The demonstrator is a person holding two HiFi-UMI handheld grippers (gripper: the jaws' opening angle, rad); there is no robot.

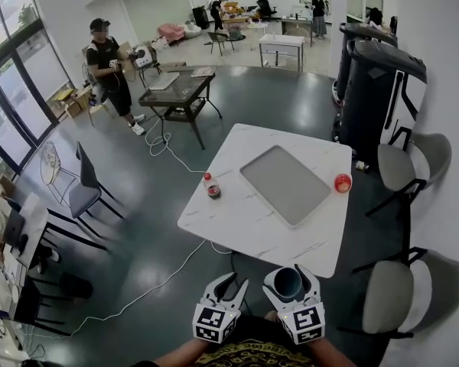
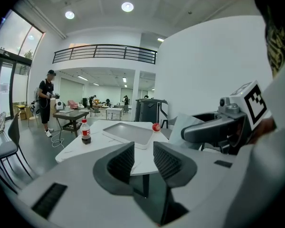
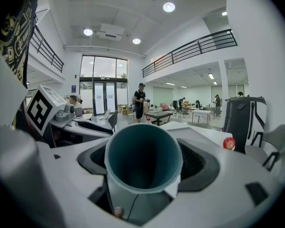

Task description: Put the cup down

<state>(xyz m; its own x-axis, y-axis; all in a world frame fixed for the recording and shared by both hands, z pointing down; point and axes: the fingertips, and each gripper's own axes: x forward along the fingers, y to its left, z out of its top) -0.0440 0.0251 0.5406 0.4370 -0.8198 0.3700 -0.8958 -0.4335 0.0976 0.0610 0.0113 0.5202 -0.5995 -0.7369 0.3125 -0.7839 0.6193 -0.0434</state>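
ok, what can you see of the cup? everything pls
The cup is a plain round tumbler, teal inside, paler outside, plastic by its look, with nothing visible in it. It is clamped between the fingers of the right gripper, its open mouth tilted back toward that gripper's camera. It hangs short of the table, touching nothing else.

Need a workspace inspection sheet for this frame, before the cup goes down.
Surface: white table, ahead of both grippers.
Job's things: teal cup, held off the table.
Clutter: grey tray mid-table; cola bottle near left edge; red round object near right edge.
Grippers: right gripper shut on the cup; left gripper jaws apart, empty.
Cables: white cable on the floor, running under the table.
Surroundings: grey chairs at right; standing person; black machine.
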